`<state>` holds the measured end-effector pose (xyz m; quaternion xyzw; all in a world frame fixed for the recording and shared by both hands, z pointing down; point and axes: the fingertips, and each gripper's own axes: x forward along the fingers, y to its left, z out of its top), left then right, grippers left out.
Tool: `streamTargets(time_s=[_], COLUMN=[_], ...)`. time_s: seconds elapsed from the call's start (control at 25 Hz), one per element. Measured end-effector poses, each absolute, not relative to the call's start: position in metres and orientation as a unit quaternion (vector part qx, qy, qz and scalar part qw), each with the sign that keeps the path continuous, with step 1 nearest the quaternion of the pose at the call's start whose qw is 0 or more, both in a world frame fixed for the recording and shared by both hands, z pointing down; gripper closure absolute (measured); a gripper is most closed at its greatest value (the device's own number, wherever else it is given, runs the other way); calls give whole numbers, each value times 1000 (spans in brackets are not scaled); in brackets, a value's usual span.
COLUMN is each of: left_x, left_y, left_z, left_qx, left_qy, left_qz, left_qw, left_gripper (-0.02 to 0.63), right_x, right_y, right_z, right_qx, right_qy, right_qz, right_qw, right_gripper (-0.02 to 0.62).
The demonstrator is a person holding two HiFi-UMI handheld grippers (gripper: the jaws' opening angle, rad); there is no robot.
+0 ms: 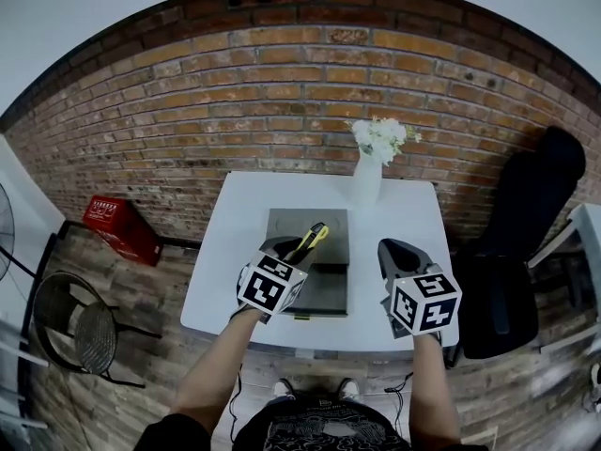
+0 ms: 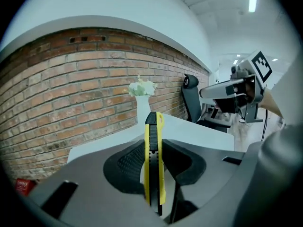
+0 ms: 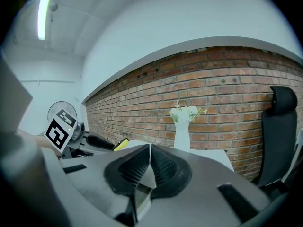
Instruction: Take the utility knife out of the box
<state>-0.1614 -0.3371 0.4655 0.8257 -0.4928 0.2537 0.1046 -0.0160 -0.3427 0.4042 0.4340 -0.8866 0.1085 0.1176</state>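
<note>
A yellow and black utility knife (image 2: 153,162) stands edge-up between the pads of my left gripper (image 2: 154,169), which is shut on it. In the head view the knife (image 1: 312,240) pokes out of the left gripper (image 1: 299,248), held in the air above the open grey box (image 1: 315,269) on the white table (image 1: 230,252). My right gripper (image 1: 392,256) hovers to the right of the box with its jaws shut and nothing between them (image 3: 149,167). From the right gripper view the knife's yellow tip (image 3: 120,144) shows at the left.
A white vase of white flowers (image 1: 371,163) stands at the table's back edge, behind the box. A black office chair (image 1: 521,242) is to the right of the table, a red crate (image 1: 122,226) and a wire stool (image 1: 80,322) to the left. A brick wall runs behind.
</note>
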Motion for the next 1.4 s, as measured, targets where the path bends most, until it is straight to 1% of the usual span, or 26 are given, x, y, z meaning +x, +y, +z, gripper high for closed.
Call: streamTargets(time_s=[0.48, 0.76, 0.92, 1.4], left_x=[-183, -192, -203, -222], left_y=[-338, -332, -329, -319], left_z=[412, 383, 374, 376], left_qx=[808, 797, 786, 770], left_qy=[-555, -589, -608, -629], left_qz=[176, 120, 90, 81], left_qw=[84, 58, 59, 67], left_gripper=[477, 477, 477, 477], right_x=[-18, -22, -20, -16], right_y=[-350, -352, -353, -349], right_z=[385, 373, 368, 361], right_qx=[422, 422, 426, 431], right_qy=[-896, -898, -897, -896], right_qz=[88, 79, 75, 63], right_qw=[109, 97, 90, 90], right_gripper=[574, 575, 575, 576])
